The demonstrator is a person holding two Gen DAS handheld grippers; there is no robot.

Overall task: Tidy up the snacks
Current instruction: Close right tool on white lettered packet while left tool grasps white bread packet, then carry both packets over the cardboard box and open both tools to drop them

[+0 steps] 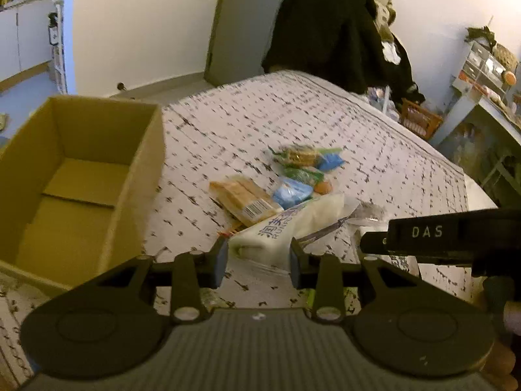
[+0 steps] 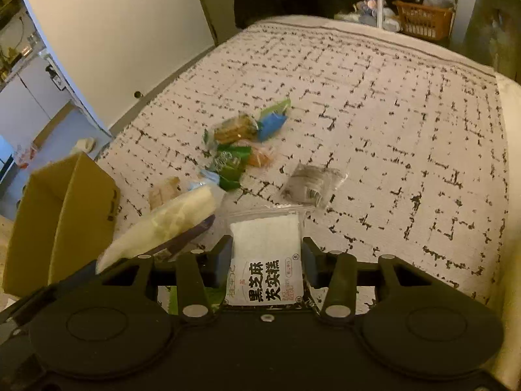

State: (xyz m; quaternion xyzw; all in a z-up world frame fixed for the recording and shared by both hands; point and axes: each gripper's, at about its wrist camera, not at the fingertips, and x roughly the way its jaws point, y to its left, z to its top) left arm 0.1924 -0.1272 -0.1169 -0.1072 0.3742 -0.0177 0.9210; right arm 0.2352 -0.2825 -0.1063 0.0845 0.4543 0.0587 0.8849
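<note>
Snack packets lie in a loose pile on the patterned bed [image 1: 260, 123]. My left gripper [image 1: 259, 262] has its jaws around the near end of a long white packet [image 1: 286, 224]; the pads stand at its sides, contact unclear. A tan cracker pack [image 1: 242, 200], blue packets [image 1: 291, 192] and green packets [image 1: 301, 156] lie beyond it. My right gripper [image 2: 267, 262] has its jaws around a white black-sesame cake packet [image 2: 265, 260]. The white packet [image 2: 169, 224], green packets [image 2: 229, 163] and a grey packet [image 2: 311, 185] show in the right wrist view.
An open cardboard box [image 1: 75, 176] sits on the bed at the left, seen empty; it also shows in the right wrist view [image 2: 62, 215]. The right gripper's body [image 1: 449, 238] reaches in beside the left one. Dark clothes [image 1: 329, 29], a basket [image 2: 423, 21] and shelves lie beyond the bed.
</note>
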